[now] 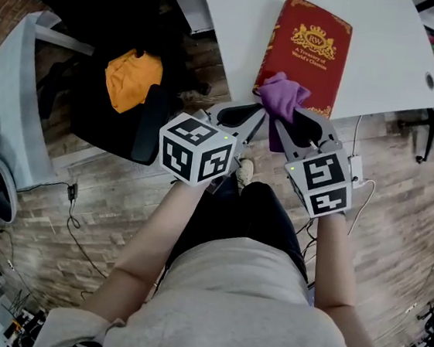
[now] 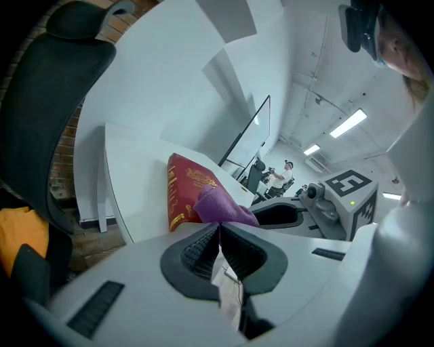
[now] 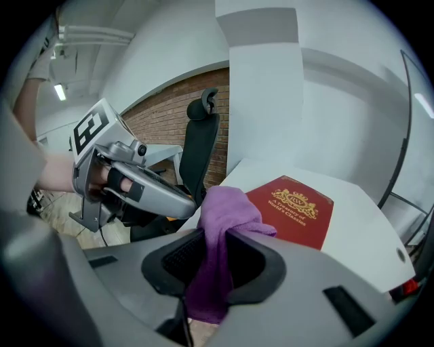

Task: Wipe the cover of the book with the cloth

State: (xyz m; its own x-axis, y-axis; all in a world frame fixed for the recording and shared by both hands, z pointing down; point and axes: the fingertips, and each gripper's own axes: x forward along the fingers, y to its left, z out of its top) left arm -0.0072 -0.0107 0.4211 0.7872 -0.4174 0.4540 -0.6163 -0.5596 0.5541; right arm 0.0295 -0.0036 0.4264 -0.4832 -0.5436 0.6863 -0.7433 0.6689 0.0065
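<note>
The red book [image 1: 305, 50], gold-stamped "RW" and "A Treasury of World's Classics", lies on the white table [image 1: 392, 41]. At its 6 o'clock edge the right gripper [image 3: 217, 261] clamps the purple cloth [image 1: 282, 94]. The left gripper [image 2: 218, 251] has its 2 jaws pressed together on the cloth's edge.

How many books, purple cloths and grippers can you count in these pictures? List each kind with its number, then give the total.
book: 1
purple cloth: 1
grippers: 2, the left gripper and the right gripper
total: 4
</note>
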